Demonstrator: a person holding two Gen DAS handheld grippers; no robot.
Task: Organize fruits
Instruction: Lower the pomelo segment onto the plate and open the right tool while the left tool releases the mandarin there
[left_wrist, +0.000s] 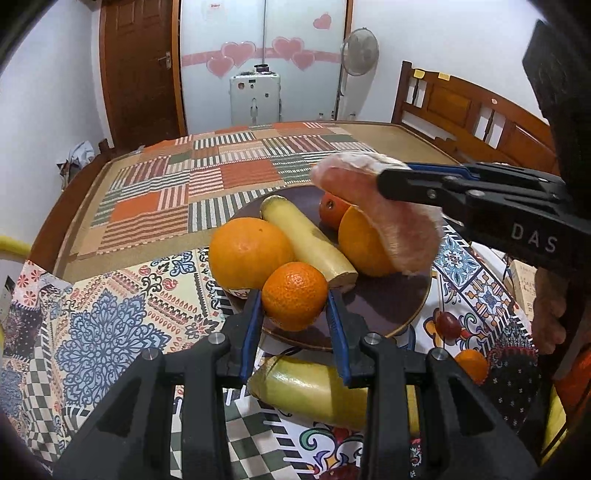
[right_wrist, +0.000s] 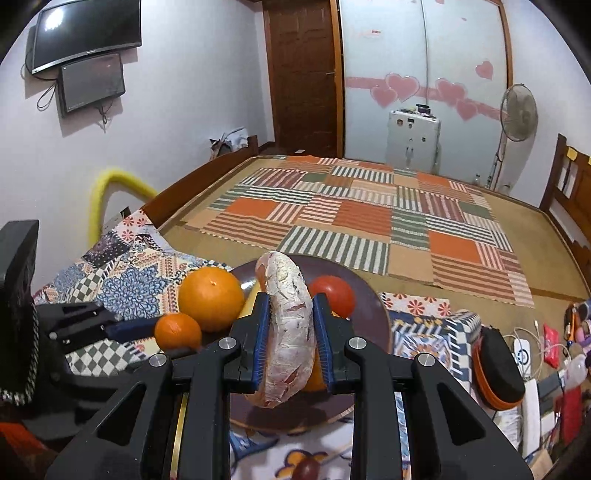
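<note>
The brown plate (left_wrist: 413, 295) holds two oranges (left_wrist: 251, 251), a tangerine, and a banana (left_wrist: 306, 243). The left gripper (left_wrist: 294, 295) clamps a mandarin (left_wrist: 294, 295) at the plate's near edge. The right gripper (right_wrist: 290, 328) pinches a pomelo segment (right_wrist: 290, 332) above the plate.

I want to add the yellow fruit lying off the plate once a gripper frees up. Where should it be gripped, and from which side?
Judging from the left wrist view, grip the yellow fruit across its narrower width near the middle, coming down from above. It lies flat on the tablecloth beside the plate, long axis sideways, partly hidden under the left gripper, which is shut on the small orange.
</note>
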